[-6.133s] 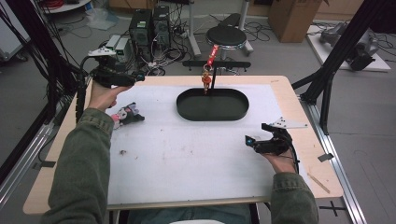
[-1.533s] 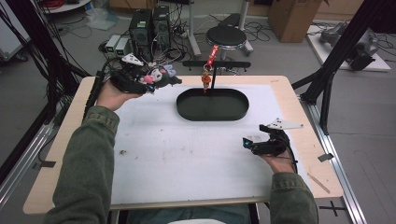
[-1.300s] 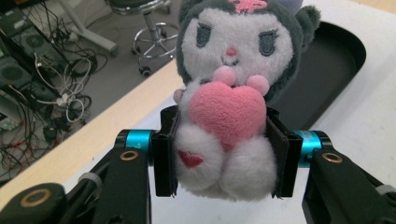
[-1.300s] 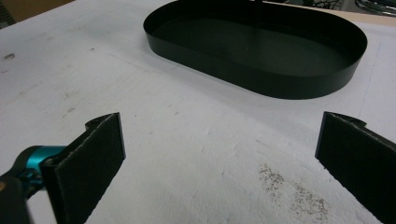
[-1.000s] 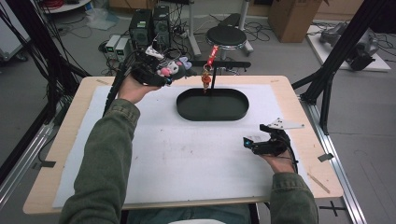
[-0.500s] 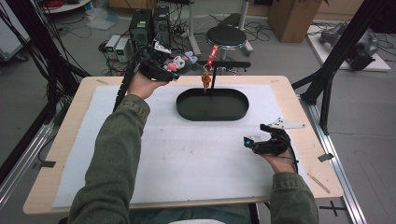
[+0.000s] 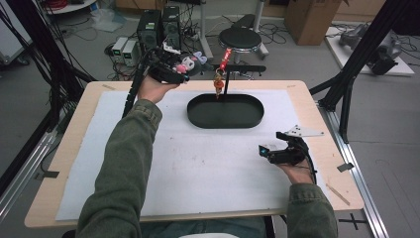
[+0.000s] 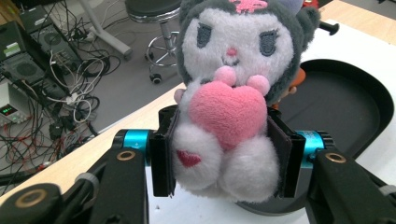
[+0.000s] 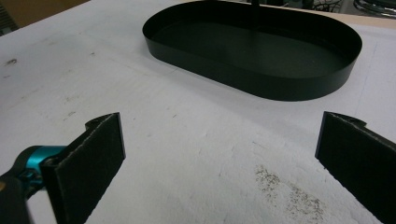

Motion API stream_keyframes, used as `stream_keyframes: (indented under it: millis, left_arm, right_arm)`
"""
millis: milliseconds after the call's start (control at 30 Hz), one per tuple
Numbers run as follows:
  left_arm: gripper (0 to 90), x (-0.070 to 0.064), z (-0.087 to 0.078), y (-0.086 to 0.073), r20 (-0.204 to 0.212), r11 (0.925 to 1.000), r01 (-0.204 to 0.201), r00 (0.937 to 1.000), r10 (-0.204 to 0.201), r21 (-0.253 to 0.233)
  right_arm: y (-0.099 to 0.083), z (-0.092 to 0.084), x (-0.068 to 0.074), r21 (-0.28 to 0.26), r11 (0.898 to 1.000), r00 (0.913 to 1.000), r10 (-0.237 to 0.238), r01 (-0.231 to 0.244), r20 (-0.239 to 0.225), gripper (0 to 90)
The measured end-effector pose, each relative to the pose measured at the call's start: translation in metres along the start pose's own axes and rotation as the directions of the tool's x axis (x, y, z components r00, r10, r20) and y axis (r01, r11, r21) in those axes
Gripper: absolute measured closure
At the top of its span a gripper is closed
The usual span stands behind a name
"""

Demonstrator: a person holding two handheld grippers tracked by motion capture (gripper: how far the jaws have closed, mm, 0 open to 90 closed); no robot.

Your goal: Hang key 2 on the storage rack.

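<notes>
A plush toy (image 7: 189, 63), grey-headed with a white body and a pink heart (image 8: 229, 105), is held in the air beyond the table's back edge. My left gripper (image 7: 182, 69) is shut on it, and both pads (image 8: 164, 158) press its sides; the jaws have just been opening slightly with the toy still between them. Just right of it stands a black stand (image 7: 237, 69) with a red and orange charm (image 7: 218, 82) hanging over the black oval tray (image 7: 225, 121). My right gripper (image 7: 265, 150) rests low at the table's right, open and holding nothing (image 9: 219, 154).
A white mat (image 7: 198, 163) covers the wooden table. Behind the table are a stool (image 7: 240, 37), computer boxes with cables (image 7: 158, 22) and a cardboard box (image 7: 307, 15). Black frame posts (image 7: 356, 64) rise at the right, and dark cables hang at the left.
The plush toy, first lying on the left of the table, has been taken up by my left gripper and carried right and back toward the stand. The right hand has not moved.
</notes>
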State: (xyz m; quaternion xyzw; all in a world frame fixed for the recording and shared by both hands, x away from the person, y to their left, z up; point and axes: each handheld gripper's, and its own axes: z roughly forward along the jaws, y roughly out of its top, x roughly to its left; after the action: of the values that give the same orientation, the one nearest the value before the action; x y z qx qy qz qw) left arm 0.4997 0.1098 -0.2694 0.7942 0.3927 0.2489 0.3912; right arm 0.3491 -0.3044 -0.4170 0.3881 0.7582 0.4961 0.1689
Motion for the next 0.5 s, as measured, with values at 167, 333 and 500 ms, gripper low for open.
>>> stream_keyframes:
  millis: [167,333,500]
  left_arm:
    - [39.4,0.011,-0.002,-0.002,0.020,0.9953,0.080,0.9967,-0.079,-0.055]
    - [17.6,0.016,-0.006,-0.009,0.051,0.9843,0.119,0.9923,-0.113,-0.131]
    - [4.5,0.022,-0.008,-0.022,0.143,0.9773,0.156,0.9804,-0.136,-0.143]
  right_arm:
    - [0.000,0.002,0.001,0.007,1.000,1.0000,-0.002,0.002,-0.006,0.4]
    - [0.000,0.000,-0.001,0.000,1.000,1.0000,0.004,-0.004,0.003,0.4]
    - [0.000,-0.002,-0.001,-0.008,1.000,1.0000,0.005,-0.005,0.005,0.4]
